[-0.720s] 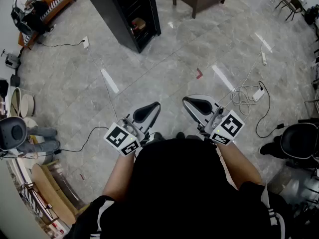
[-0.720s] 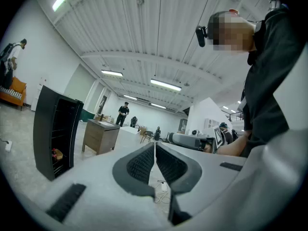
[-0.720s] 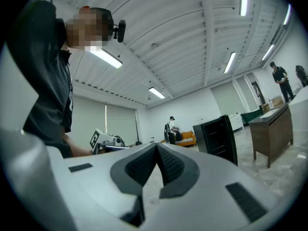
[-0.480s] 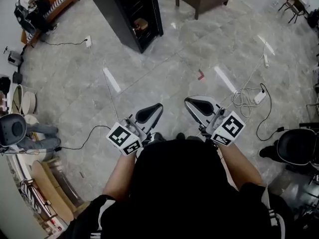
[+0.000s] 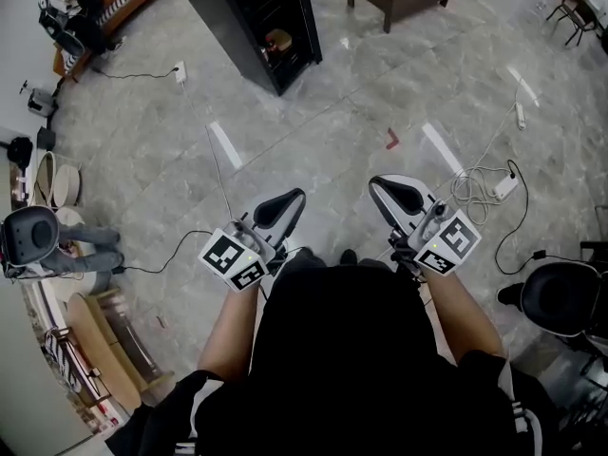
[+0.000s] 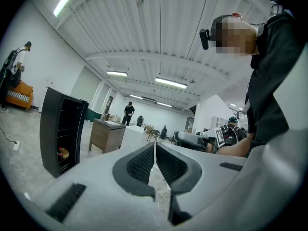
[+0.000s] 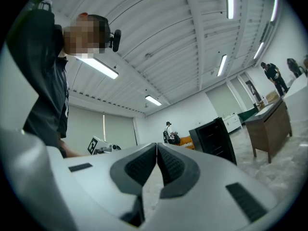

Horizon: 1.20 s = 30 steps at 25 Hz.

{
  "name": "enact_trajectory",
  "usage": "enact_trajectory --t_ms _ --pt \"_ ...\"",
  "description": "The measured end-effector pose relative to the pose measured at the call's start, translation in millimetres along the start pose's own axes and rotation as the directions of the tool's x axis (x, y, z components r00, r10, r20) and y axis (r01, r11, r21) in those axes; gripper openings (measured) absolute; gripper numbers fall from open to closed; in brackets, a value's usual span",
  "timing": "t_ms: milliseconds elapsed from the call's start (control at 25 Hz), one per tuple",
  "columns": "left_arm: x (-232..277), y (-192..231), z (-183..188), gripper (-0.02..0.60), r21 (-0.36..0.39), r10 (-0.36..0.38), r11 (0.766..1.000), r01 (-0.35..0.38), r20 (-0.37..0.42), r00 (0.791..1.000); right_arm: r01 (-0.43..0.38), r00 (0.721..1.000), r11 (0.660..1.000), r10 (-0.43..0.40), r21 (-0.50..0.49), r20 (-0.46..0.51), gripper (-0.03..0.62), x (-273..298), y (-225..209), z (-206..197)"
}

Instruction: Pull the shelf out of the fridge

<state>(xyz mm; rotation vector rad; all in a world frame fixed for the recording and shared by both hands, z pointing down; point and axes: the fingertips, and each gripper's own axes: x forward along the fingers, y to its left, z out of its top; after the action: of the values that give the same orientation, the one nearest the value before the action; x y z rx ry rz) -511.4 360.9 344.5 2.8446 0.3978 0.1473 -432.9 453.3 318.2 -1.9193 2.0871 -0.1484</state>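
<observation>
head view: the floor (image 5: 313,141) and all that stands on it have slid a little to the right in the picture over the last moment. so the person has turned or shifted, but the fridge (image 5: 252,22) looks no nearer than it did.
fridge: black and upright on the floor at upper left, its inside facing this way, well apart from the person.
shelf (image 6: 70,134): not pulled out, seated inside the fridge. the racks show only as thin lines, with a small yellow-and-red thing low down. which rack is meant i cannot tell.
left tool (image 5: 294,200): narrow, pads together with nothing between them. it is held about level in front of the body, roughly where it was.
right tool (image 5: 385,190): pressed together and empty. it has drifted slightly right, so the two tools stand a bit further apart.
meaning for the task: by my reading only the approach is under way. neither tool is near the fridge, and one must spread its jaws before it can take the shelf edge.
</observation>
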Motion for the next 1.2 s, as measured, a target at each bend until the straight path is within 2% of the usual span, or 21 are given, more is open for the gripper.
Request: enact_trajectory --t_ms 200,600,920,1200 --pt "5.2 0.4 -2.2 0.031 -0.007 0.018 1.000 -0.018 -0.004 1.000 0.023 1.000 1.000 -0.023 0.008 0.015 0.026 -19.4 -8.7 0.3" --pt "39.9 -14.4 2.2 0.031 -0.016 -0.064 0.998 0.063 -0.019 0.998 0.136 0.988 0.990 -0.139 0.042 0.062 0.026 -63.4 -27.8 7.8" --pt "27.2 1.0 -9.9 0.031 -0.081 -0.009 0.997 0.009 -0.007 1.000 0.175 0.982 0.981 -0.180 0.082 0.056 0.026 -70.4 -44.4 -1.6" --pt "27.8 30.0 -11.4 0.031 -0.082 0.021 0.996 -0.020 0.002 1.000 0.167 0.985 0.984 -0.170 0.067 0.036 0.026 -50.9 -53.8 2.6"
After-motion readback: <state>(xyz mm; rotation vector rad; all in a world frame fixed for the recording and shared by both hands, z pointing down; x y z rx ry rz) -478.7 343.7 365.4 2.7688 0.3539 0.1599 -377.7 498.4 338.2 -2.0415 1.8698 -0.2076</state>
